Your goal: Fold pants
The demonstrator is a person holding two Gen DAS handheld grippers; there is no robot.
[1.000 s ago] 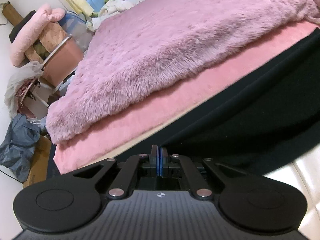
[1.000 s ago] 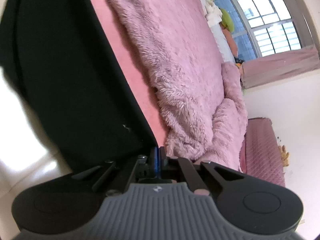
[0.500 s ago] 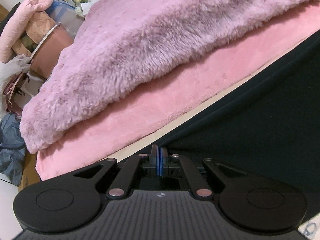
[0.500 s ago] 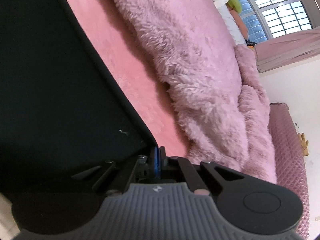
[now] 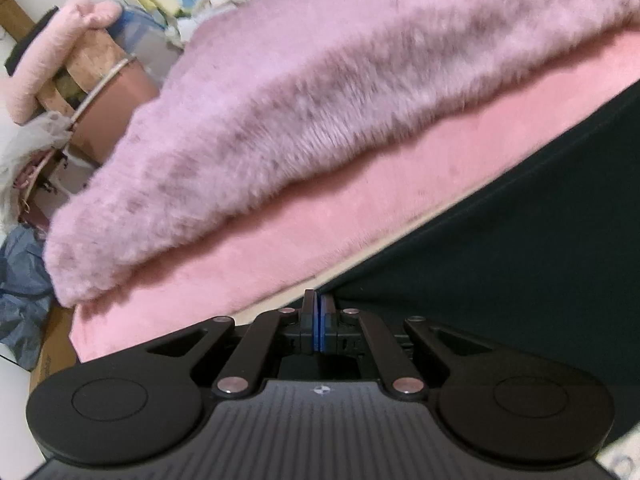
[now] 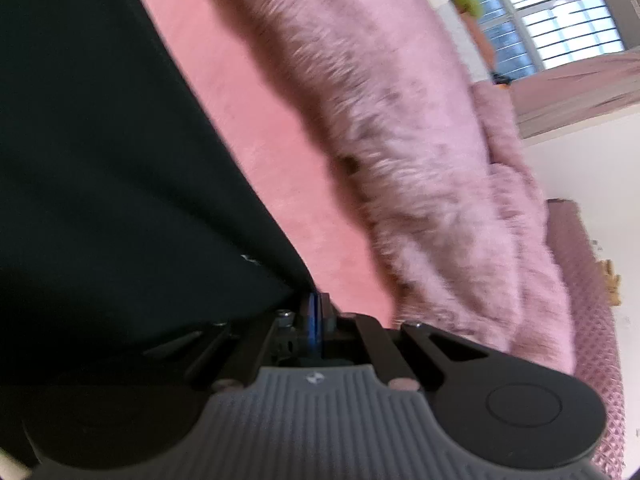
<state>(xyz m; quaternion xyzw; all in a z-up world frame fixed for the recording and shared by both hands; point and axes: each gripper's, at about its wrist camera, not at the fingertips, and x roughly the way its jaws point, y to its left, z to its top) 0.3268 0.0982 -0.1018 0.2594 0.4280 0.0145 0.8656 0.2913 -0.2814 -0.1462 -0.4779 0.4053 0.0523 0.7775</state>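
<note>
— Where do your pants sit right now?

— Your black pants (image 5: 520, 248) are stretched across the near part of the bed, over the smooth pink sheet (image 5: 360, 208). In the left wrist view their upper edge runs as a straight diagonal from your fingertips up to the right; in the right wrist view the same dark cloth (image 6: 120, 160) fills the left half, its edge slanting down to the tips.

— And your claws?

— Your left gripper (image 5: 319, 304) has its blue pads pressed together, pinching the corner of the fabric edge. Your right gripper (image 6: 316, 306) is likewise clamped tight on the pants' edge at the other end; that view is blurred, but the pads show no gap.

— What lies beyond?

— Past the sheet, a fluffy pink blanket (image 5: 340, 92) covers the bed's middle. At the bed's far end a window (image 6: 560, 12) shows. Off the bed's left side sit a pink cushion (image 5: 52, 64) and a grey-blue bag (image 5: 20, 292).
</note>
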